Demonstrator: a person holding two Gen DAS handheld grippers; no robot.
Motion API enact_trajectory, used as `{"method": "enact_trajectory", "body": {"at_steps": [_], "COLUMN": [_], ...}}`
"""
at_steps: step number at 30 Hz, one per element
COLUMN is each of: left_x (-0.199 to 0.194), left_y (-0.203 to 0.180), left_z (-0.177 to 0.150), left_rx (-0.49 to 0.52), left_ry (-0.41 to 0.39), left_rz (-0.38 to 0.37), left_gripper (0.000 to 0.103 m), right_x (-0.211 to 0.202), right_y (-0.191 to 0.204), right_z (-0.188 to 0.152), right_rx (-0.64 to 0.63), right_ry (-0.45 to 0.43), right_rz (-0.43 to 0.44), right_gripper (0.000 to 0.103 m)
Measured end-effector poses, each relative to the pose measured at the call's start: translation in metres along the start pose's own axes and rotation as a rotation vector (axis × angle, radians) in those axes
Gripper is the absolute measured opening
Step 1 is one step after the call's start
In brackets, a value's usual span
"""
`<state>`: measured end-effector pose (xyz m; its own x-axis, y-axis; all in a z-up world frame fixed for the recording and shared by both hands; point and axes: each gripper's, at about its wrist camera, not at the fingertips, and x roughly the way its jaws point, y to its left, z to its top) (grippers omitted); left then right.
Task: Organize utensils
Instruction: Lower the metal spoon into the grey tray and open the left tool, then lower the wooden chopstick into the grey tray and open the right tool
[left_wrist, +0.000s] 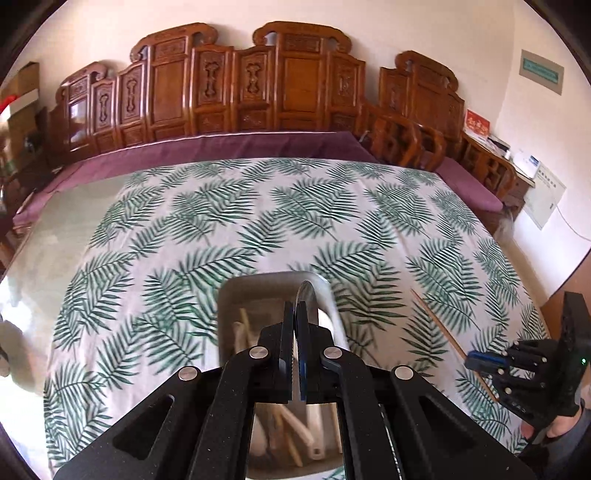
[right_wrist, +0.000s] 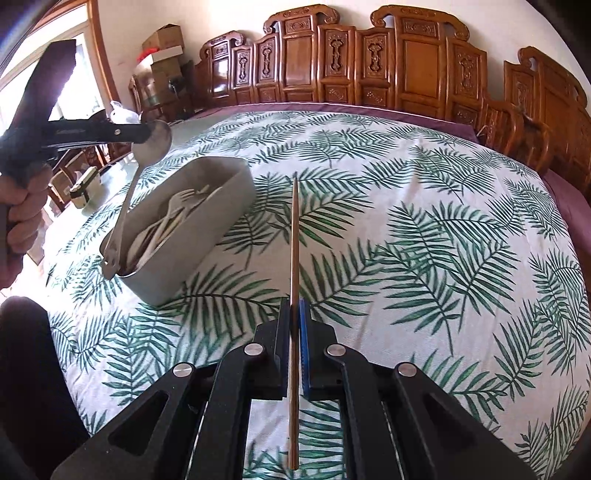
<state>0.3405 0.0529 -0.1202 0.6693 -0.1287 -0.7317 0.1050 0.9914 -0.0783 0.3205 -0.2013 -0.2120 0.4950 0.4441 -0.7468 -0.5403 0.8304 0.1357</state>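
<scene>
A grey rectangular bin (right_wrist: 221, 206) stands on the leaf-print tablecloth and holds several pale plastic utensils (right_wrist: 173, 218). My left gripper (left_wrist: 295, 314) is shut on the bowl of a metal spoon (right_wrist: 155, 142), held above the bin; the spoon's handle hangs down to the bin's near corner (right_wrist: 110, 258). The bin also shows under the left gripper (left_wrist: 236, 291). My right gripper (right_wrist: 294, 310) is shut on a wooden chopstick (right_wrist: 294, 236) that points forward over the cloth, right of the bin. The chopstick also shows in the left wrist view (left_wrist: 439, 325).
The leaf-print tablecloth (right_wrist: 424, 221) covers the table, with bare glass (left_wrist: 59, 221) at the left. Carved wooden benches with purple cushions (left_wrist: 240, 144) line the far side. Boxes (right_wrist: 162, 40) are stacked in the far corner.
</scene>
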Motion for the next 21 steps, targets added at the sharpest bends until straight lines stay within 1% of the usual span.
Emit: {"method": "enact_trajectory", "body": {"at_steps": [1, 3, 6, 10, 12, 21], "left_x": [0.000, 0.004, 0.014, 0.030, 0.035, 0.053], "left_y": [0.003, 0.009, 0.013, 0.018, 0.020, 0.024], "left_z": [0.000, 0.000, -0.003, -0.010, -0.014, -0.025], "left_rx": [0.003, 0.029, 0.059, 0.079, 0.083, 0.053], "left_ry": [-0.002, -0.005, 0.009, 0.034, 0.034, 0.045], "left_rz": [0.006, 0.046, 0.088, 0.119, 0.130, 0.089], "left_gripper": [0.001, 0.001, 0.001, 0.001, 0.001, 0.001], "right_x": [-0.001, 0.000, -0.001, -0.001, -0.001, 0.000], "right_y": [0.004, 0.010, 0.021, 0.035, 0.040, 0.042], "right_z": [0.001, 0.002, 0.004, 0.006, 0.007, 0.008], "right_rx": [-0.006, -0.010, -0.013, -0.019, -0.023, 0.010], "right_ry": [-0.007, -0.013, -0.025, -0.039, -0.045, -0.051], "right_rz": [-0.001, 0.006, 0.021, 0.035, 0.034, 0.026], "right_gripper": [0.006, 0.006, 0.006, 0.006, 0.006, 0.006]}}
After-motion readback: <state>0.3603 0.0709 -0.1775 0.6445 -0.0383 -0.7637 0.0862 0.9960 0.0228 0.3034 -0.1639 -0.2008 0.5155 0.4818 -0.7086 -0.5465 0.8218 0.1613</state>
